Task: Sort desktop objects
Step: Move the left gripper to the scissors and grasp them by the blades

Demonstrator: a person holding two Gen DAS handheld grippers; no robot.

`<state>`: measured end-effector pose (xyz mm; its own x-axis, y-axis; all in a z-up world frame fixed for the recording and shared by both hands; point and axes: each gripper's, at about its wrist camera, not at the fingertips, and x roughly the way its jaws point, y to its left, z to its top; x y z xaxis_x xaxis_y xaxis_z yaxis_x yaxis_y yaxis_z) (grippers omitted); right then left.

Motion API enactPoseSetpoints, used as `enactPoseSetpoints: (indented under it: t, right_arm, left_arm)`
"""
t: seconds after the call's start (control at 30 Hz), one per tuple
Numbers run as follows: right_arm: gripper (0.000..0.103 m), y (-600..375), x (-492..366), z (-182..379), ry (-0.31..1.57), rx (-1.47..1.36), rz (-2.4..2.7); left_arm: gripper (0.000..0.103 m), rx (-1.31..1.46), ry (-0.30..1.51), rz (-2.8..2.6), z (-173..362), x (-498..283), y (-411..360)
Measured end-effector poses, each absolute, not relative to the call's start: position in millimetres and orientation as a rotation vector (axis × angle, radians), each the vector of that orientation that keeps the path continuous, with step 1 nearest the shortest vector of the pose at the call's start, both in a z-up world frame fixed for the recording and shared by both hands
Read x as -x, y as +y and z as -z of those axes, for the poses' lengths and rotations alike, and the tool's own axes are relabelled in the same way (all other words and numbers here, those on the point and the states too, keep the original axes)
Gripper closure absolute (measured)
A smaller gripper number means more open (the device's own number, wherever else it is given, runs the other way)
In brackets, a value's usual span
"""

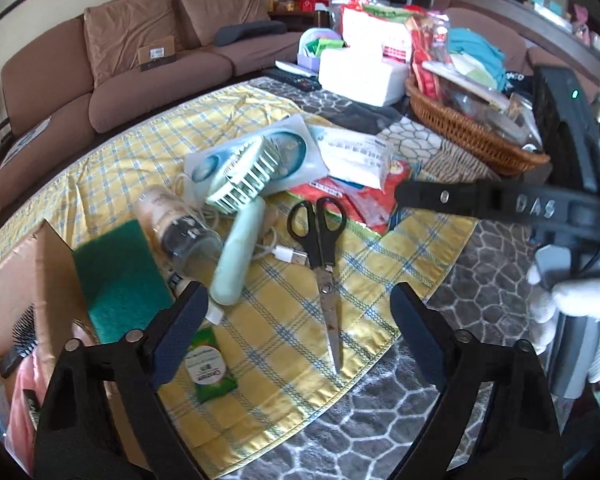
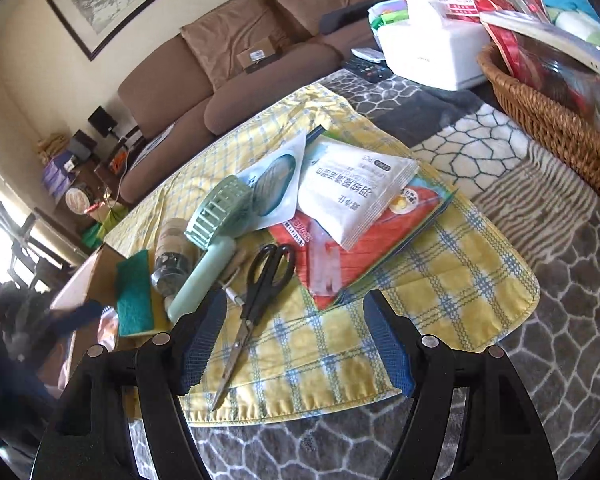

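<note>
1. Left tool (image 1: 298, 330): jaws apart, nothing between the pads, hovering over the yellow checked cloth (image 1: 380, 264) on the tabletop. Right tool (image 2: 292, 344): likewise open and empty.
2. Scissors (image 1: 320, 248): lying flat on the cloth, blades shut and pointing toward the tools, black handles away. Likely stiff, moderately heavy, slippery along the steel; best taken across the pivot or handle loops.
3. Green sponge (image 1: 120, 276): leaning at the cardboard box (image 1: 48, 264). Soft, light; squeeze across its thickness.
4. Handheld fan (image 1: 236, 240): pale green, beside the scissors. Grille probably fragile; grasp the handle.
5. Sachets (image 2: 352, 192): thin, limp, overlapping; pinch an edge.
6. Wicker basket (image 1: 460, 128): farthest, well apart.
</note>
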<state>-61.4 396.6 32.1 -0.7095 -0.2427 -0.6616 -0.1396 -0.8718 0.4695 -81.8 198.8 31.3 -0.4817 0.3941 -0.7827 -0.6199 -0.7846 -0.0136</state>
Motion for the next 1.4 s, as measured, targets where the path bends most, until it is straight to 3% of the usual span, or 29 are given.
enactPoseSetpoints:
  t: [0.17, 0.23, 0.3, 0.47, 0.57, 0.83, 0.9, 0.93, 1.17, 1.3, 1.37, 1.4]
  right_arm:
    - [0.029, 412, 65, -34, -0.903, -1.113, 2.685]
    - [0.032, 413, 70, -34, -0.947, -1.095, 2.648]
    - [0.037, 414, 76, -30, -1.015, -1.065, 2.578]
    - [0.039, 408, 97, -17, -1.184, -1.047, 2.352]
    - [0.04, 402, 105, -9, -1.189, -1.12, 2.338]
    - [0.048, 386, 112, 13, -1.179, -1.251, 2.326]
    - [0.066, 380, 114, 18, -1.148, -1.292, 2.366]
    - [0.069, 376, 115, 18, -1.112, -1.293, 2.399]
    - [0.071, 369, 114, 19, -1.134, -1.246, 2.368]
    - [0.072, 354, 117, 16, -1.042, -1.273, 2.376]
    - [0.077, 352, 119, 22, -1.049, -1.278, 2.374]
    - [0.086, 353, 118, 24, -1.045, -1.273, 2.392]
  left_arm:
    - [0.021, 1.155, 0.323, -2.247, 5, 89, 216]
    - [0.028, 1.174, 0.292, -2.237, 15, 93, 217]
    - [0.058, 1.212, 0.241, -2.233, 24, 99, 215]
    - [0.072, 1.177, 0.171, -2.257, 31, 97, 200]
    - [0.079, 1.195, 0.123, -2.23, 30, 98, 193]
    - [0.086, 1.191, 0.073, -2.156, 30, 89, 179]
    - [0.086, 1.19, 0.075, -2.149, 30, 86, 178]
    - [0.086, 1.19, 0.075, -2.147, 30, 86, 177]
    - [0.086, 1.177, 0.062, -2.13, 30, 85, 174]
    - [0.086, 1.164, 0.08, -2.099, 29, 79, 175]
    - [0.088, 1.163, 0.096, -2.103, 28, 77, 176]
    - [0.091, 1.166, 0.103, -2.11, 28, 76, 176]
